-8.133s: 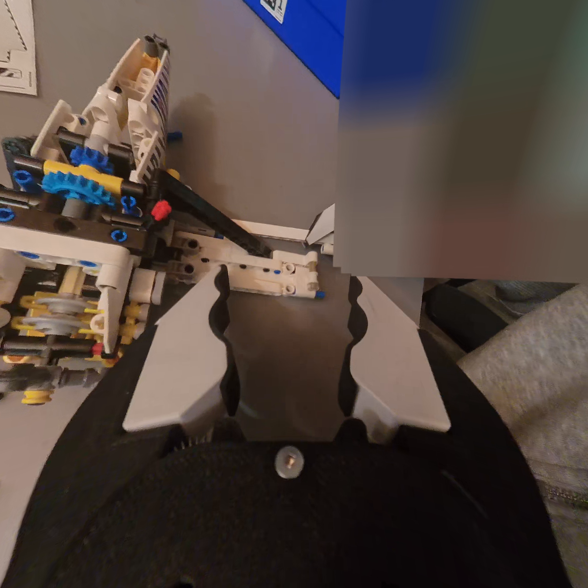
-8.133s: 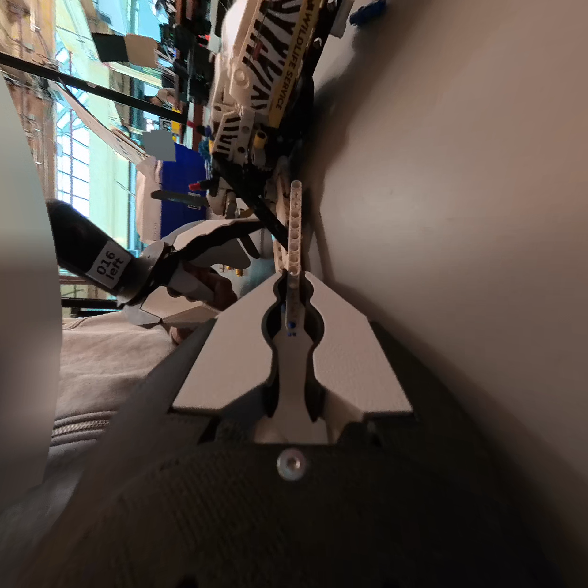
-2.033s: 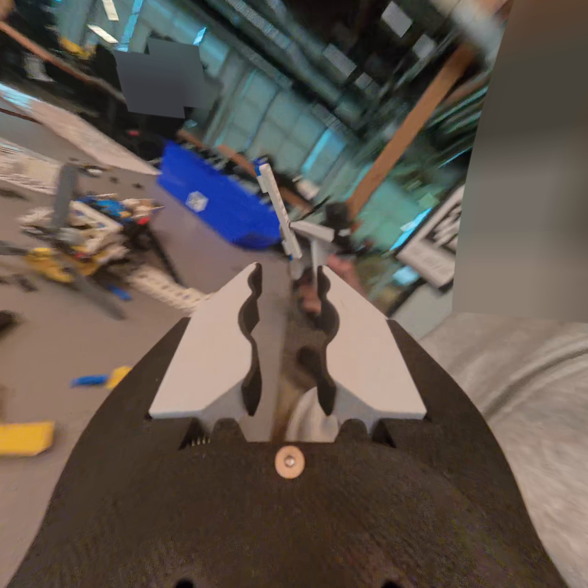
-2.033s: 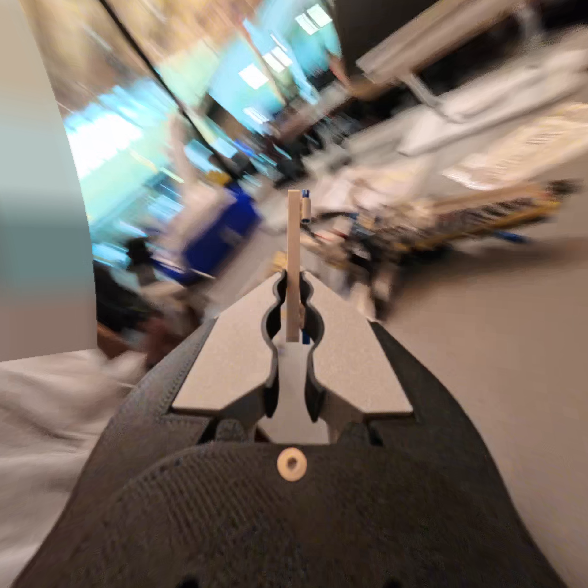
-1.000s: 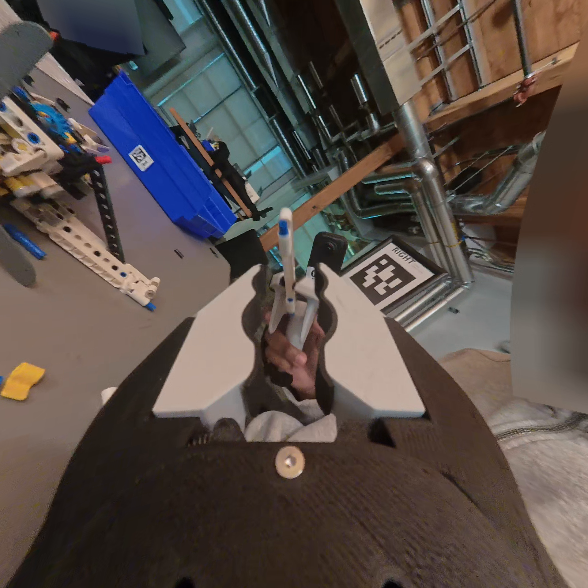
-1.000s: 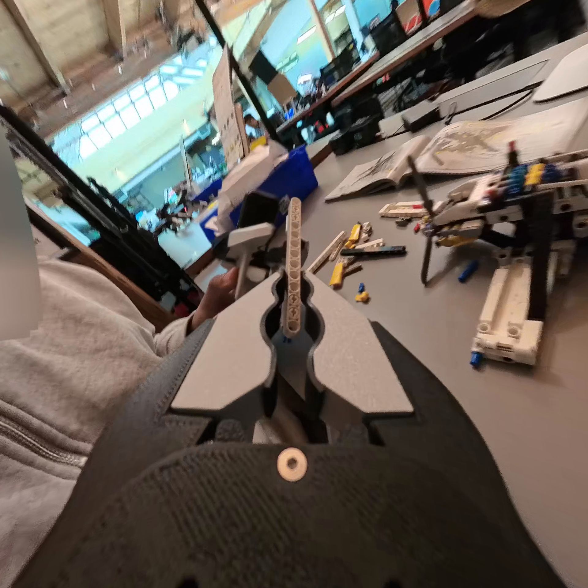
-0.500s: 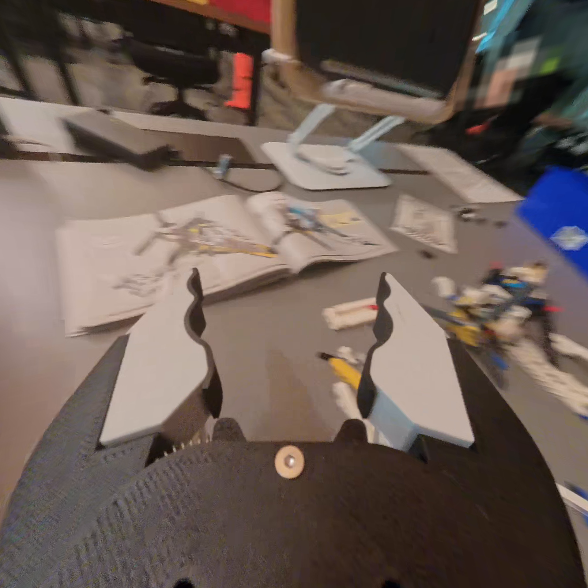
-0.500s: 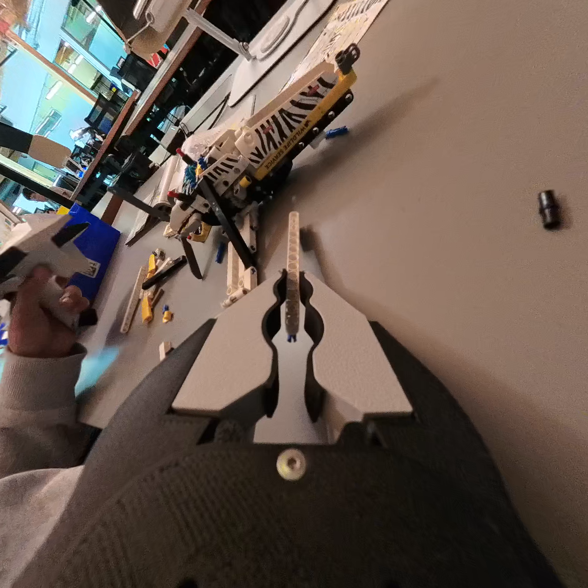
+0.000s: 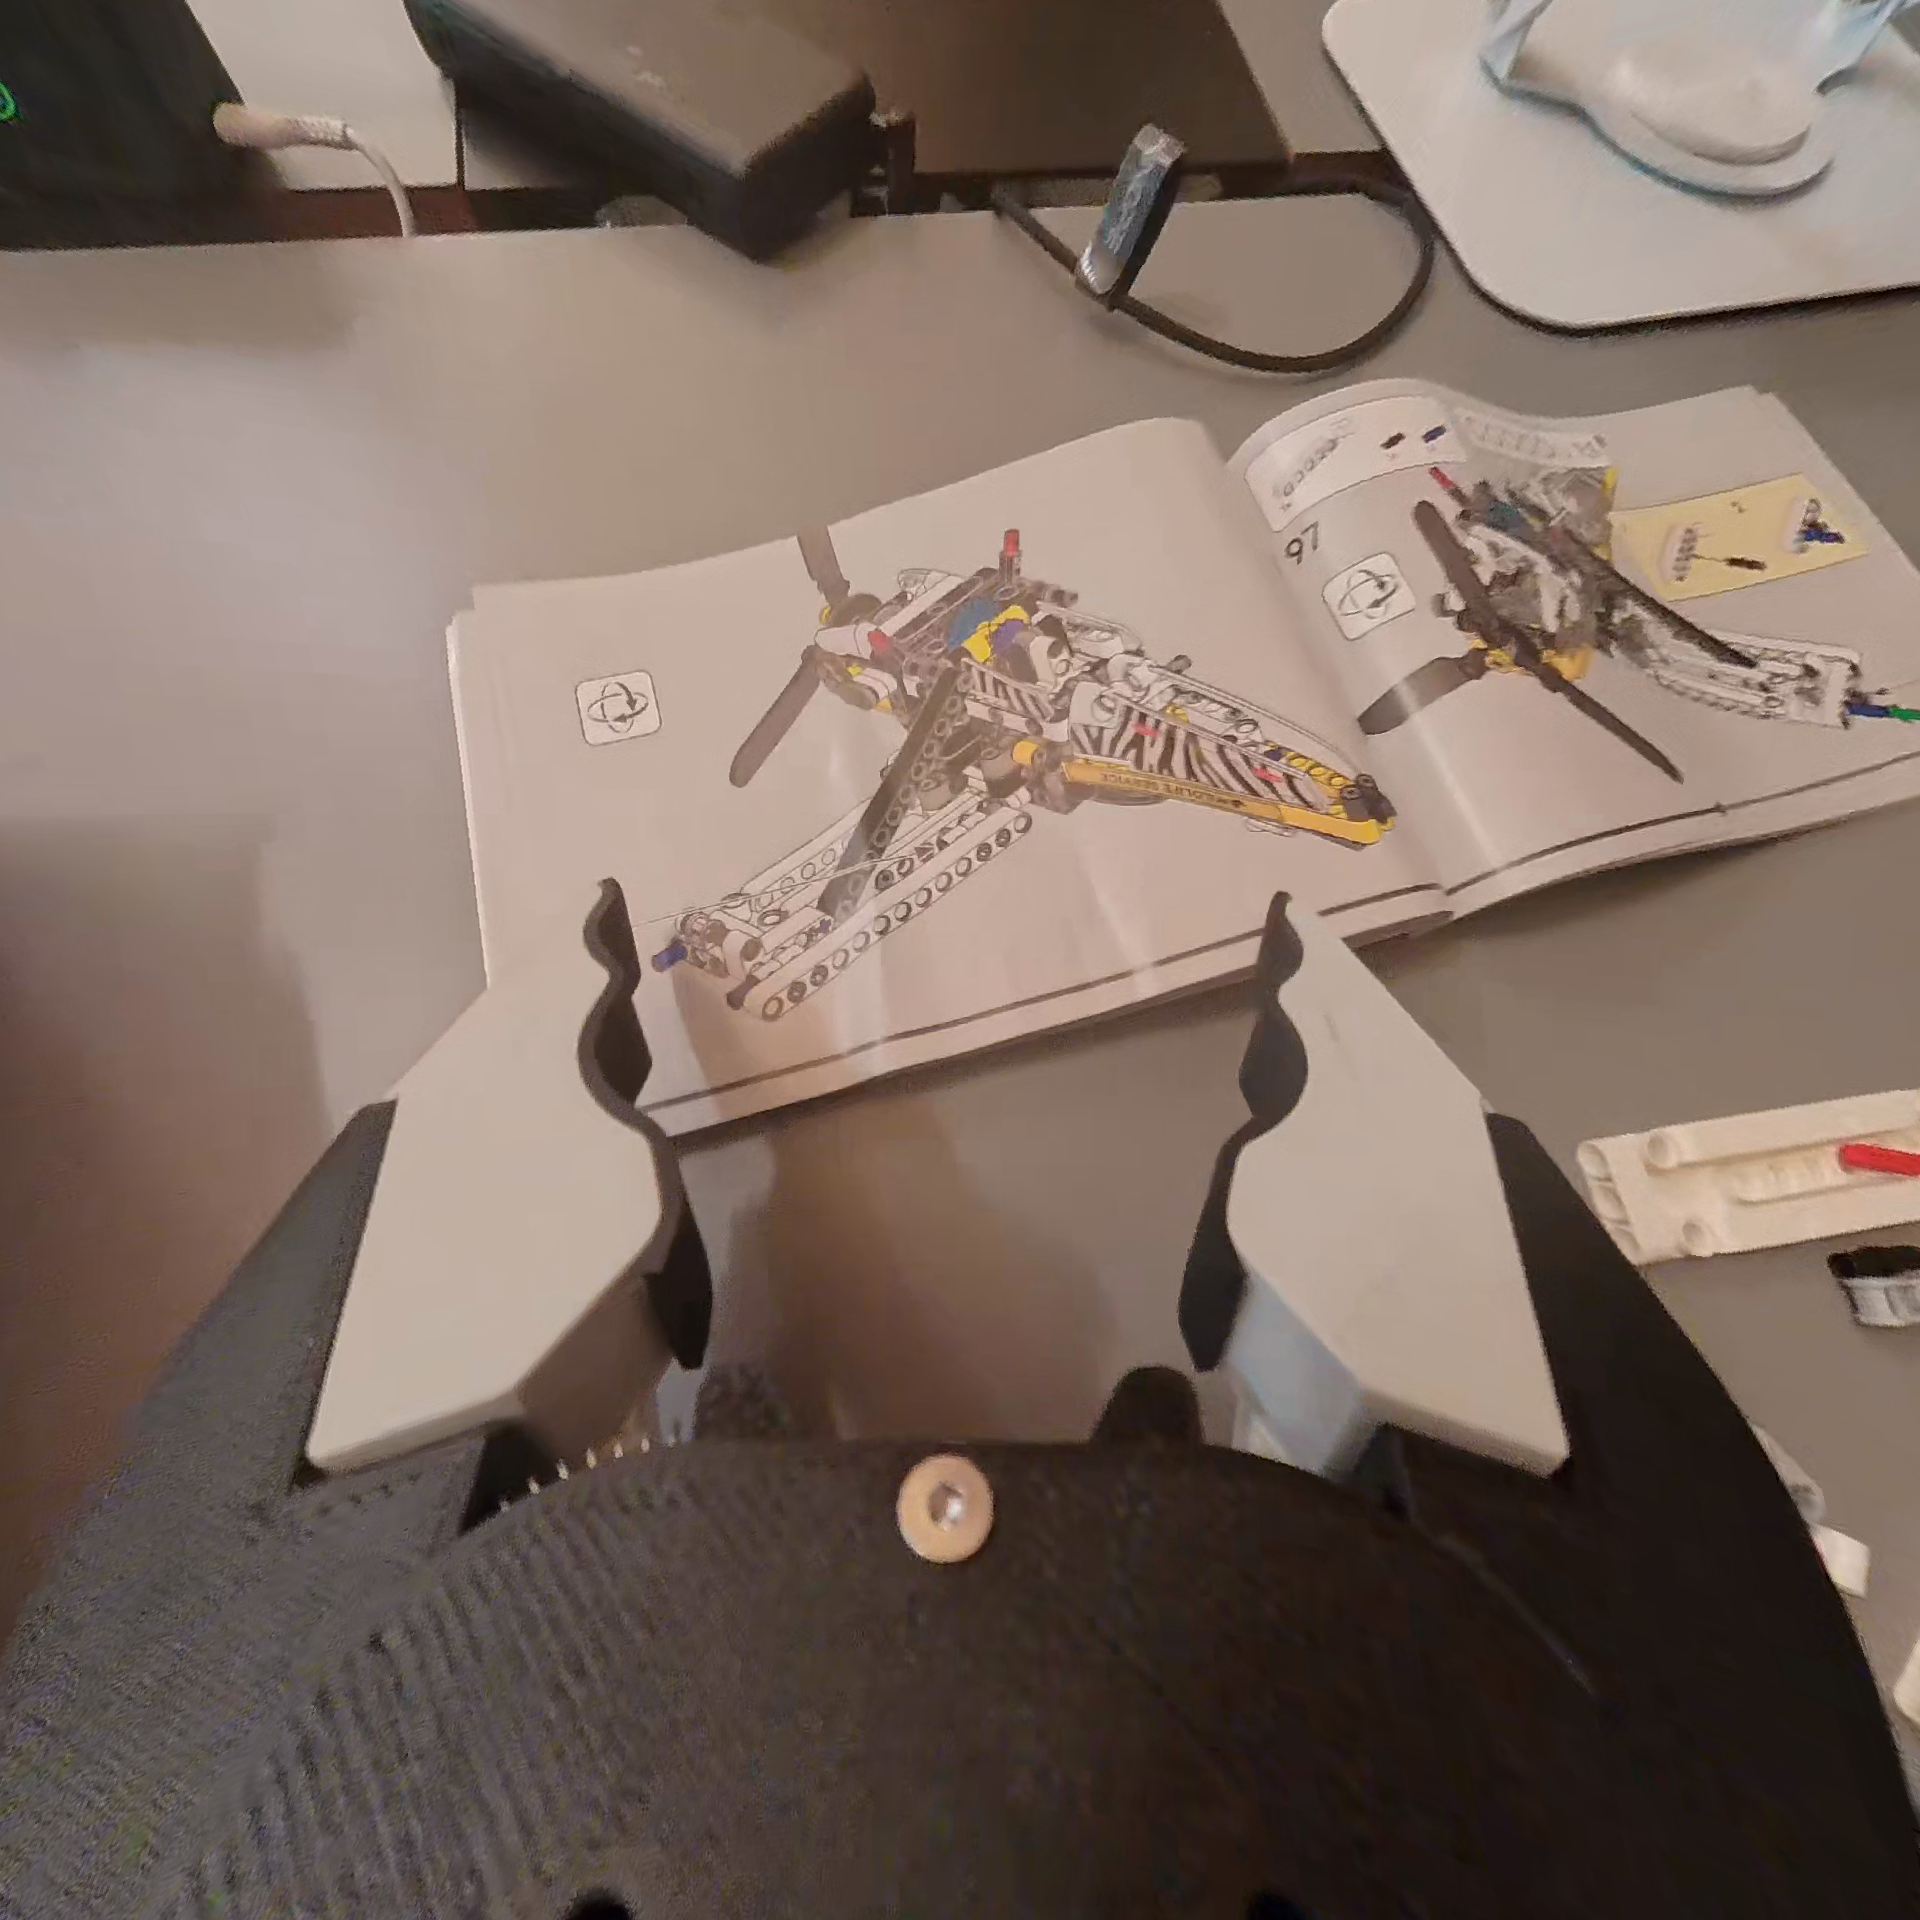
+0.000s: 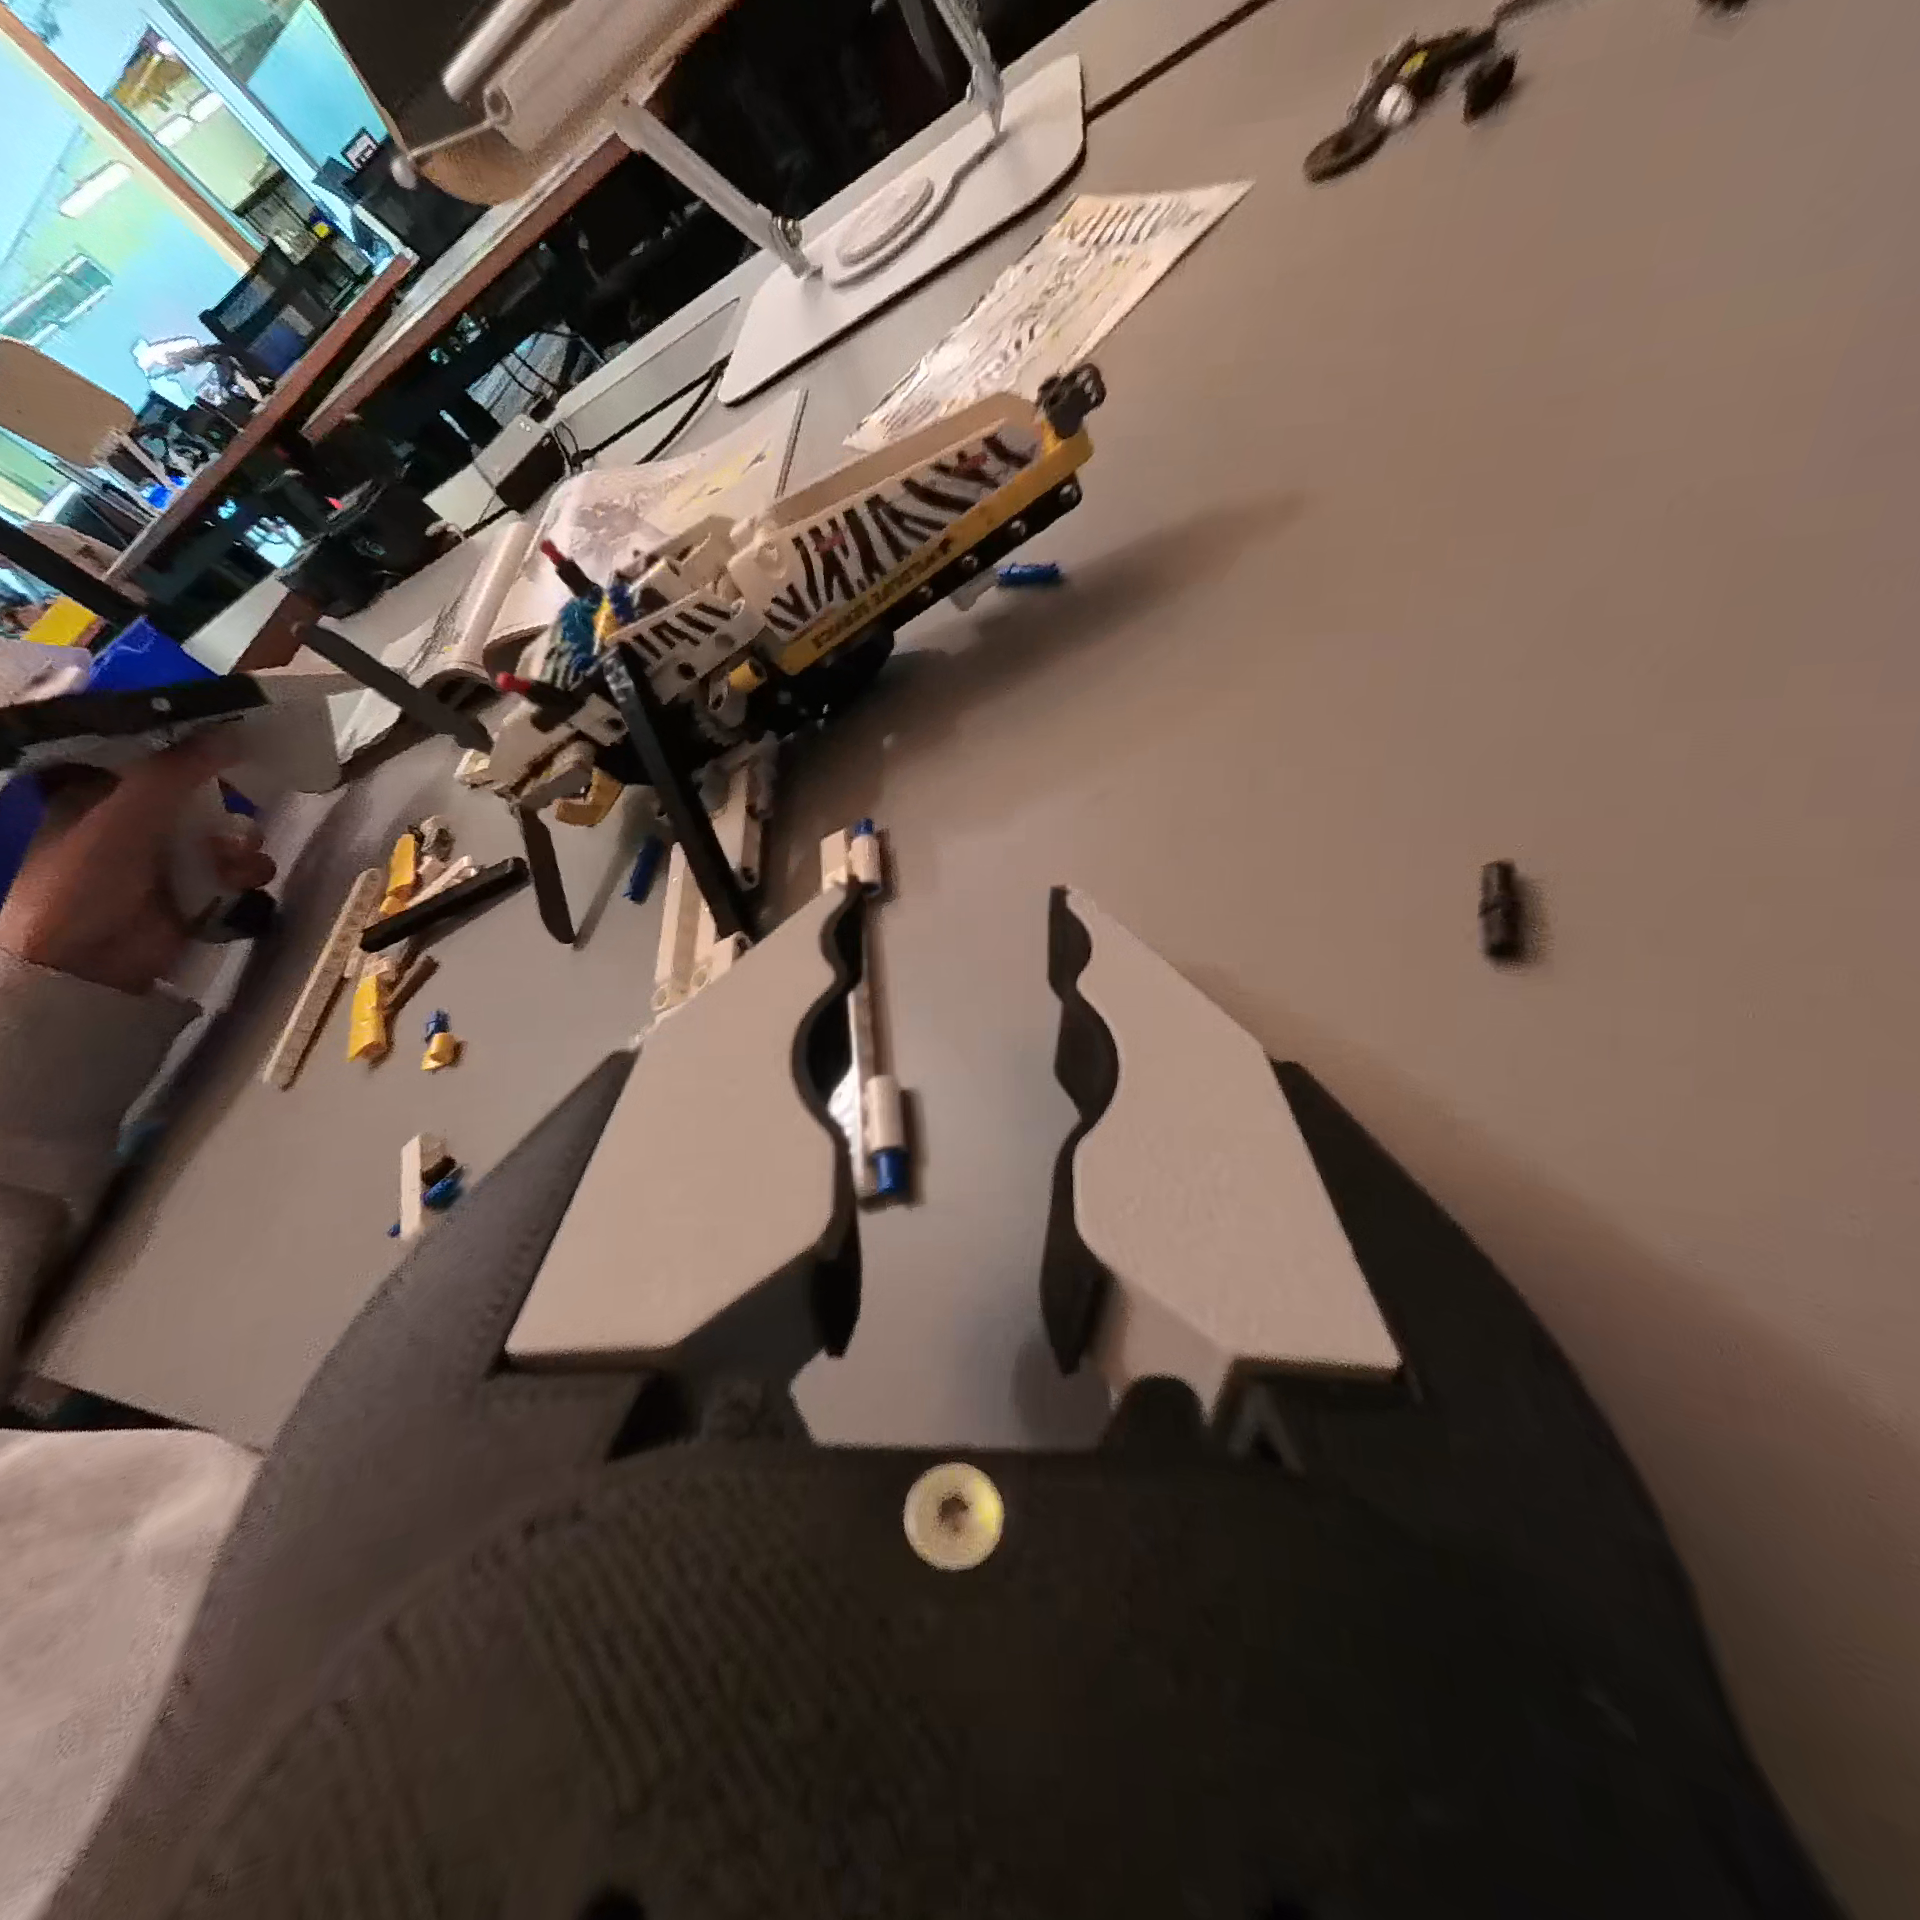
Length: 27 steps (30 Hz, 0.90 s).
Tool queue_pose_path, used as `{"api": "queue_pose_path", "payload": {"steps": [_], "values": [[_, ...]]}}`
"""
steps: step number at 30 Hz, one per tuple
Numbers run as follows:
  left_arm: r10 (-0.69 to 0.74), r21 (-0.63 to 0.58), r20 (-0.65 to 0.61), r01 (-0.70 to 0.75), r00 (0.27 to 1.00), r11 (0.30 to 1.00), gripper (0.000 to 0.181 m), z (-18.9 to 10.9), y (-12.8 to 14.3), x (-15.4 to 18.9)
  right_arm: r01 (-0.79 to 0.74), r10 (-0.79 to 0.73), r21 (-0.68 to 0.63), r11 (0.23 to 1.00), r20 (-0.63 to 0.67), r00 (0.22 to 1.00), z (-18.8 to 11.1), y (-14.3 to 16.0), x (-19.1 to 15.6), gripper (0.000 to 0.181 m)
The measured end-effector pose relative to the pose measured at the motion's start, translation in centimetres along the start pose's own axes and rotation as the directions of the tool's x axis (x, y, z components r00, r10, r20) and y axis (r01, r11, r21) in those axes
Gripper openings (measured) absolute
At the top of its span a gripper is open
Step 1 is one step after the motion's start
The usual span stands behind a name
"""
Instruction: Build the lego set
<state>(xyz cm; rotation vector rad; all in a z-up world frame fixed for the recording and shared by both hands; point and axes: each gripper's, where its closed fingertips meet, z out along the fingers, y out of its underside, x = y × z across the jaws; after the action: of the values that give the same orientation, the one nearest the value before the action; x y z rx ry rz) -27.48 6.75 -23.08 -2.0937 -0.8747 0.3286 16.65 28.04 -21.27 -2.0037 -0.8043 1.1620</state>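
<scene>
In the left wrist view my left gripper [image 9: 945, 914] is open wide and empty, held above the open instruction booklet [image 9: 1039, 727] on the grey table. In the right wrist view my right gripper [image 10: 956, 904] is open. A white beam with blue pins [image 10: 871, 1023] lies on the table between its fingers, close to the left finger [image 10: 727, 1122]. The zebra-striped helicopter model [image 10: 852, 592] lies on the table beyond it. The left gripper [image 10: 135, 717] also shows at that view's left edge, held by a hand [image 10: 114, 894].
A white panel with a red pin [image 9: 1745, 1184] and a small black piece [image 9: 1881, 1283] lie right of the booklet. Loose beams and yellow pieces [image 10: 384, 935] lie left of the model, a black pin [image 10: 1496, 920] to the right. A monitor base [image 10: 914, 239] and a sticker sheet [image 10: 1049, 281] are behind. One gripper's finger ends stand about 50 centimeters off the other's.
My right gripper has opened and let go of the white beam, which now lies on the table. My left gripper has swung from the right gripper to above the booklet and opened wide.
</scene>
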Motion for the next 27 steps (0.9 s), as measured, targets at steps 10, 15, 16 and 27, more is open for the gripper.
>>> {"api": "queue_pose_path", "payload": {"steps": [10,15,16,27], "values": [[0.052,-0.106,0.047,-0.047,0.998,0.993,0.089,1.2,1.4,-0.7,-0.066,0.061,0.027,0.997,0.141,0.988,0.4,-0.8,-0.3,0.033],[0.157,-0.094,0.003,-0.156,0.988,0.983,0.028,1.6,1.0,0.9,-0.134,0.120,0.059,0.989,0.200,0.972,0.0,-1.4,-0.3,0.031],[0.169,-0.092,0.001,-0.168,0.986,0.982,0.018,1.5,0.9,1.2,-0.131,0.117,0.058,0.990,0.202,0.972,0.0,-1.3,-0.4,0.031],[0.333,0.243,-0.273,-0.270,0.903,0.932,0.027,-0.5,-6.9,12.3,-0.097,0.082,0.053,0.994,0.230,0.970,0.0,-1.1,-1.0,0.029]]}}
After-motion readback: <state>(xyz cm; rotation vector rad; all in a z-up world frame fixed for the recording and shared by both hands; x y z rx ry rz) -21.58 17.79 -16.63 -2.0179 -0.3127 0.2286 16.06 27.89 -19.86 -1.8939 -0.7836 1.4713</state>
